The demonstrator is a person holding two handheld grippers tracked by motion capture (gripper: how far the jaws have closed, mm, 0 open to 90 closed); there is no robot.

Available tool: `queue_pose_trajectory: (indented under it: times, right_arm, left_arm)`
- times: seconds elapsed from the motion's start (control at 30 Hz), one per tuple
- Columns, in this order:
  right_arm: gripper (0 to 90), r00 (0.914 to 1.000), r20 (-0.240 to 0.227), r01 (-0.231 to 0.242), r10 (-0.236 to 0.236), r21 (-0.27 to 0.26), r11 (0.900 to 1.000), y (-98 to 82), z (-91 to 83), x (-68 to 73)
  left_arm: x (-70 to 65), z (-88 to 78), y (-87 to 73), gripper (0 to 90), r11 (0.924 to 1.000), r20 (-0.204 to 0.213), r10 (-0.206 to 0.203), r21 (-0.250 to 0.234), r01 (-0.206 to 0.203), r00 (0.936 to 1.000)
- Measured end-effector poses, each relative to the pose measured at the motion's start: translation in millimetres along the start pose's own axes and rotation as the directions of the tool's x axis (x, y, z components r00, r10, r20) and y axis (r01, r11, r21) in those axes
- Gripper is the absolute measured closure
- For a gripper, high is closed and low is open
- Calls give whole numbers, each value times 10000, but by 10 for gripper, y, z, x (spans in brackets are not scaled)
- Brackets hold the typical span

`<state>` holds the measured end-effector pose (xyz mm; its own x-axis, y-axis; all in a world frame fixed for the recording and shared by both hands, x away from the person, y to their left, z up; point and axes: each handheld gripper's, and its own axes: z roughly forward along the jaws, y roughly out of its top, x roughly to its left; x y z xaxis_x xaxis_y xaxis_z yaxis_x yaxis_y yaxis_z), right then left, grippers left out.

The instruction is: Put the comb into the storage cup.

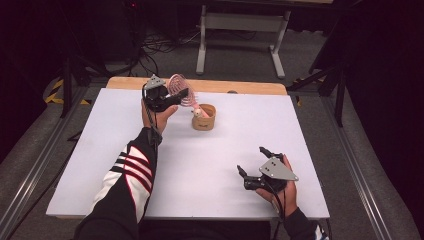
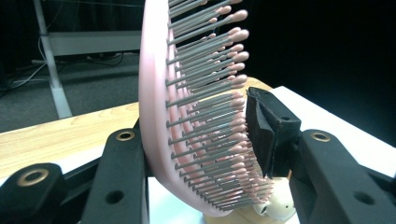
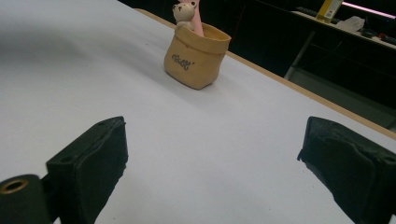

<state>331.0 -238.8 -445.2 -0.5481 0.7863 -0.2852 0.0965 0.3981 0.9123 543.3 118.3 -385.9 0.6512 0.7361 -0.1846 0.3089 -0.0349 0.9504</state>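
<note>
With my left tongs [image 1: 184,94] gripping the head of the pink hairbrush [image 1: 178,87], its handle down in the tan pot [image 1: 204,118], I judge I'm setting it in and should let go next, right tongs [image 1: 252,162] resting wide apart.

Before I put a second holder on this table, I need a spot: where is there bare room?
Most of the white table is bare: the whole near half between the left sleeve and the right gripper, and the far right corner. It is crowded only around the tan holder, where the left gripper has the pink hairbrush.
</note>
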Motion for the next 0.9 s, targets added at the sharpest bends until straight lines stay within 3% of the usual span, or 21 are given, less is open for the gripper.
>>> queue_pose_trajectory:
  times: [0.3, 0.6, 0.9]
  right_arm:
    - [76, 10000, -12, -1, 1, -25, 10000, 3, -2, -1]
    - [76, 10000, -8, -3, 3, -22, 10000, 5, -3, -2]
    - [76, 10000, -29, 13, -13, 16, 10000, 4, -4, 3]
  left_arm:
    - [-4, -33, 37, 531, 9996, -124, 222, -168, -224, 9997]
    - [-20, -81, 90, 459, 9973, -361, 726, 79, -724, 9967]
    - [-109, -136, 177, 285, 9916, -840, 1285, -24, -1291, 9882]
